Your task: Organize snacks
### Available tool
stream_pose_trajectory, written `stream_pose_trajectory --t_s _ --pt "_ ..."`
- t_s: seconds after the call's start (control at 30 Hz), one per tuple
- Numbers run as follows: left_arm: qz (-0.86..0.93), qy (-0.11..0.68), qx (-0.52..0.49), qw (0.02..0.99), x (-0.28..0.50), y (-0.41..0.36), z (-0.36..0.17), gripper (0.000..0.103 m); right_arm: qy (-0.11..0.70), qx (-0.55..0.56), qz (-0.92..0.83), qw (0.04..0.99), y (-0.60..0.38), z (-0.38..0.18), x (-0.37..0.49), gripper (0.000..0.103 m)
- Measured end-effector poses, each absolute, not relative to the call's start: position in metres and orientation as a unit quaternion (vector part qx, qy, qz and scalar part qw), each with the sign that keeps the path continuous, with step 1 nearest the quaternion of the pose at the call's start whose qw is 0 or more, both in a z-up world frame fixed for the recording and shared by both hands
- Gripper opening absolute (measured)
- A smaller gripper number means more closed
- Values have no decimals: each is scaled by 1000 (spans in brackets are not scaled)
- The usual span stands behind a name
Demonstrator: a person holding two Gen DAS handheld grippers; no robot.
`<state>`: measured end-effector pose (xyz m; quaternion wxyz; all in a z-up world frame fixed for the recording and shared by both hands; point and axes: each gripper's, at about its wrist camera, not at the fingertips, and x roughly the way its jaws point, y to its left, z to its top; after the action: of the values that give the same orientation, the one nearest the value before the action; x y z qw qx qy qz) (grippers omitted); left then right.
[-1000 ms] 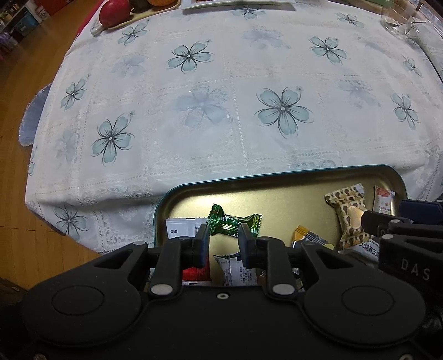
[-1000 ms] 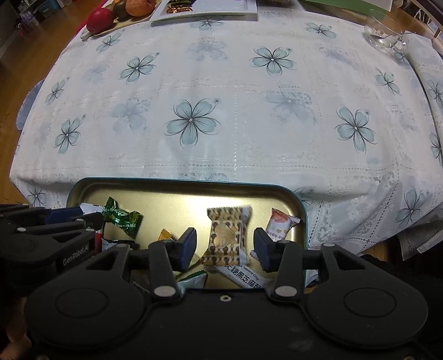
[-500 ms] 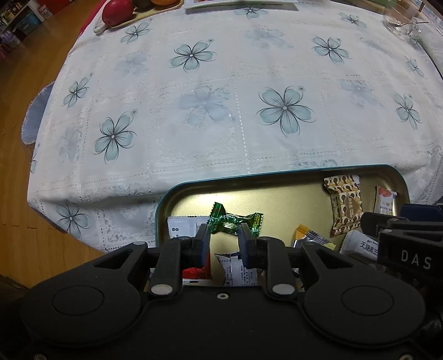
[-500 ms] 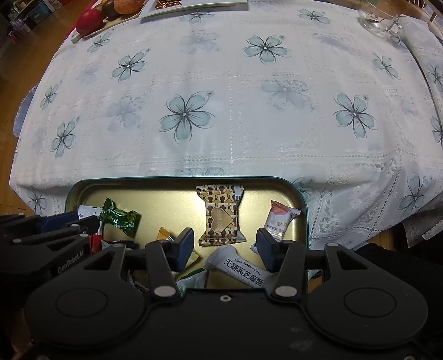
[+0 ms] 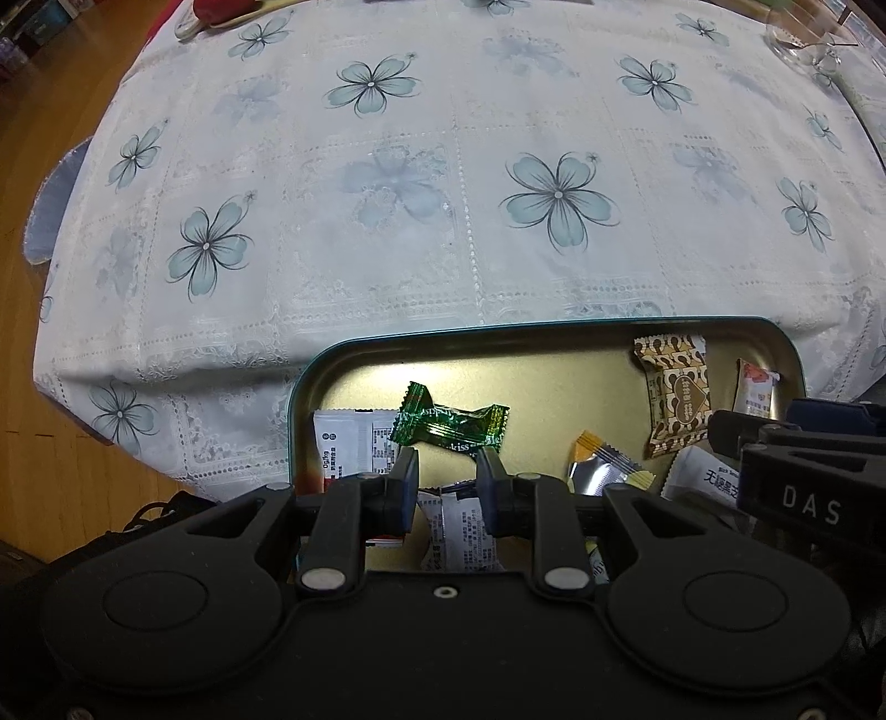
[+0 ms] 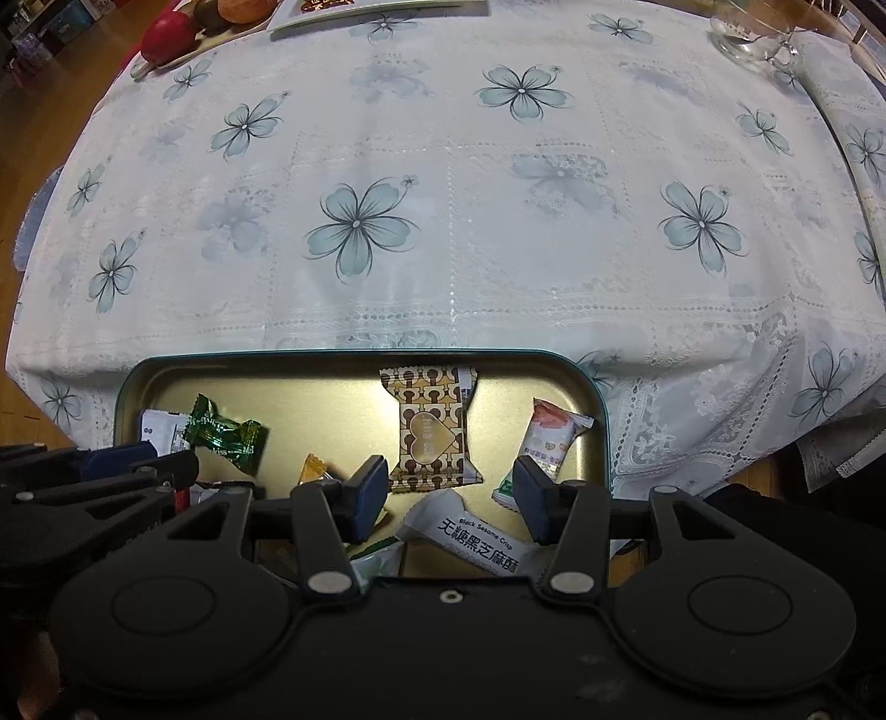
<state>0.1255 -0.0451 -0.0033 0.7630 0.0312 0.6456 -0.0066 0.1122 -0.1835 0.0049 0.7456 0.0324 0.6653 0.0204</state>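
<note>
A gold tin tray (image 5: 354, 365) (image 6: 343, 387) with a teal rim sits at the near table edge and holds several wrapped snacks. A green candy (image 5: 449, 425) (image 6: 224, 436) lies just beyond my left gripper (image 5: 446, 475), which is open and empty. A brown patterned packet (image 6: 431, 429) (image 5: 674, 394) lies flat just beyond my right gripper (image 6: 449, 486), which is open and empty. A white black-sesame bar (image 6: 476, 540), a pink-white packet (image 6: 545, 443) and an orange candy (image 5: 601, 465) lie nearby.
The table has a white cloth with blue flowers (image 6: 360, 227). A fruit plate with a red apple (image 6: 169, 36) stands far left, a glass dish (image 6: 758, 39) far right. The wooden floor (image 5: 33, 387) lies to the left.
The brown patterned packet has left the right gripper and now lies flat on the tray. Both grippers have drawn back slightly toward the near edge.
</note>
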Motion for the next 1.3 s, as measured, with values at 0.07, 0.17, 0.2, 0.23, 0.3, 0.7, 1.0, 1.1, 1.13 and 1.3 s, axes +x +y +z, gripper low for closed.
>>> stream_pose_trajectory --t_s 0.07,0.17,0.2,0.23,0.3,0.7,1.0,1.1,1.13,1.3 --pt "-5 643 34 765 125 -46 -2 33 662 25 18 749 -182 6 112 52" --pt "-1 637 37 770 124 -46 0 33 658 19 14 753 -182 6 111 52" --pt "0 635 37 772 124 -46 0 33 657 17 13 753 -182 7 111 52" --pt "1 634 38 773 124 -46 1 33 656 16 12 754 -182 7 112 52" --pt "2 630 39 776 124 -46 2 33 654 14 9 756 -182 8 112 52" --pt "3 626 38 779 123 -47 3 33 652 12 9 758 -182 9 111 52" --pt "4 626 38 779 123 -47 4 33 652 7 8 758 -181 8 111 52" --pt "4 626 40 779 123 -48 4 33 651 7 9 759 -180 9 110 52" --pt "5 626 40 779 123 -48 4 33 650 6 9 760 -180 9 110 52" --pt "6 625 42 780 123 -48 4 33 650 6 9 760 -180 9 110 52"
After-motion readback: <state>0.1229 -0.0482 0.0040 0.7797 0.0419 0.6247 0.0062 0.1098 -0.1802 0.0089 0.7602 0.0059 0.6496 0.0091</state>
